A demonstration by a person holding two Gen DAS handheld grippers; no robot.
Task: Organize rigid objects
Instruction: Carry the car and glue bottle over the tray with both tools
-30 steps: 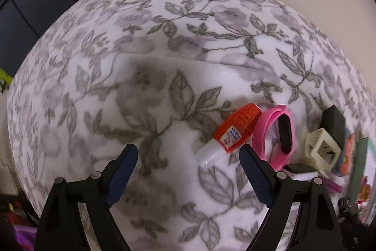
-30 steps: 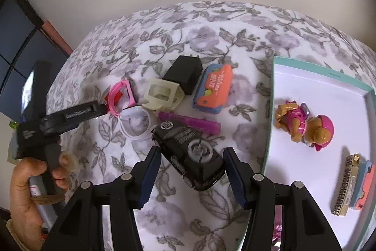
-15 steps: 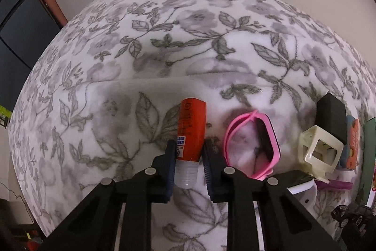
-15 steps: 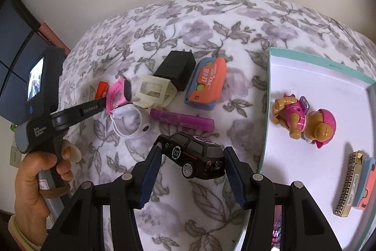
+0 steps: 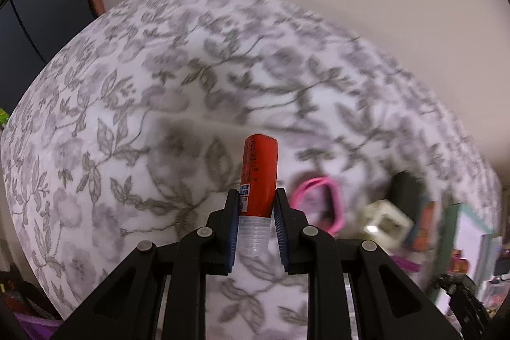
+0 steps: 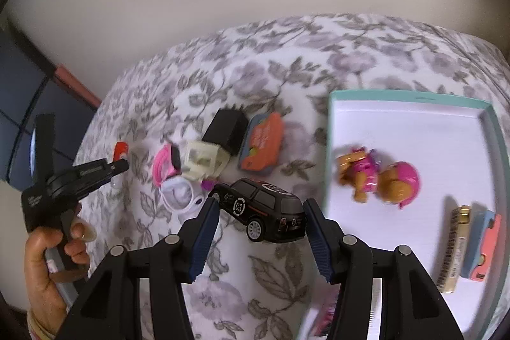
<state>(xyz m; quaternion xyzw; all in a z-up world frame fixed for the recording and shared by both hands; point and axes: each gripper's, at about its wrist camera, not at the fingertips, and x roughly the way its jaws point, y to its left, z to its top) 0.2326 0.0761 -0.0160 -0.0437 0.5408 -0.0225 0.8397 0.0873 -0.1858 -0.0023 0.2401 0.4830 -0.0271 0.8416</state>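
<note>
- Grippers both carry something above the floral-print cloth (image 6: 287, 59).
- Left gripper (image 5: 256, 207) clamps the orange-red glue tube with clear cap (image 5: 258, 177), lifted left of the shallow teal-rimmed white tray (image 6: 411, 96).
- Right gripper (image 6: 261, 212) grips the black toy car (image 6: 259, 207) just left of that tray.
- Pink band (image 5: 320, 203), blurred, probably lies on the cloth left of the tray.

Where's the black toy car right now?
The car is between the right tongs, in the right wrist view, beside the teal tray.

Glossy toy car (image 6: 259, 210), matt cloth (image 6: 280, 59).
</note>
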